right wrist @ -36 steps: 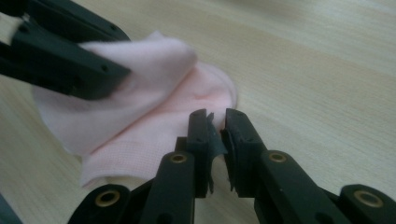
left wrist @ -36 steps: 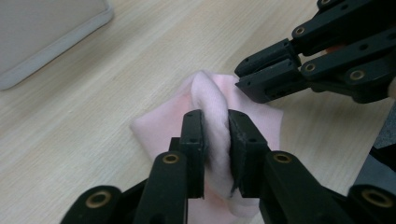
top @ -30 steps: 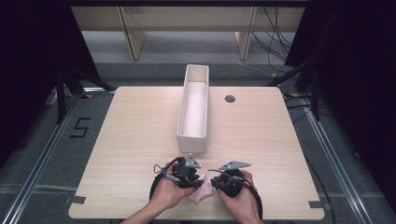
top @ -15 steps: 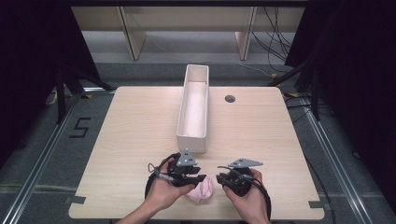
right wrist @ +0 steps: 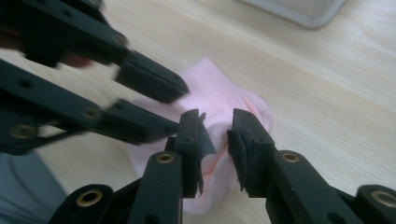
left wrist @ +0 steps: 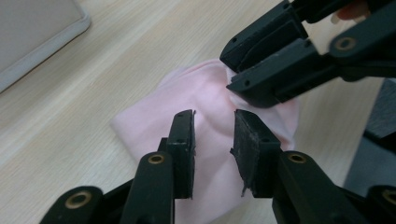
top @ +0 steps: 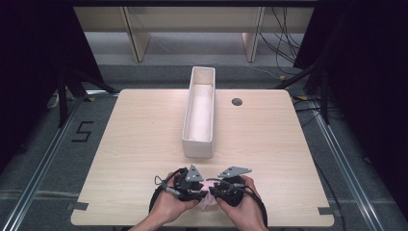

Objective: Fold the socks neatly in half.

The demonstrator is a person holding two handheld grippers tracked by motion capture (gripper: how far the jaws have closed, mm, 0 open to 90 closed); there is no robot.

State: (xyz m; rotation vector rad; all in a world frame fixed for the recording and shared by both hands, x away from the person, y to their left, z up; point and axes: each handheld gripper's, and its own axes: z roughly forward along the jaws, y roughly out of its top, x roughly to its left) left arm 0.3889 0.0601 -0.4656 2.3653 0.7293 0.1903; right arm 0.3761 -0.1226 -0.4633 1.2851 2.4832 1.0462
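Two grippers meet over one pink cloth (top: 208, 201) at the near table (top: 144, 144) edge.
Left gripper (left wrist: 214, 135) straddles it, parted; right gripper (right wrist: 215, 135), just widening, likewise; cloth between both.

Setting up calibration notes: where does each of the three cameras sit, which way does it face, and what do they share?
High view: fixed above the near table edge, looking forward and down at the table and white tray; both hands and forearms enter from the bottom.
Left gripper view: rides on the left claw, looking along its jaws at the pink cloth.
Right gripper view: rides on the right claw, aimed at that cloth.
Shared: both gripper views show the cloth and the opposite claw.
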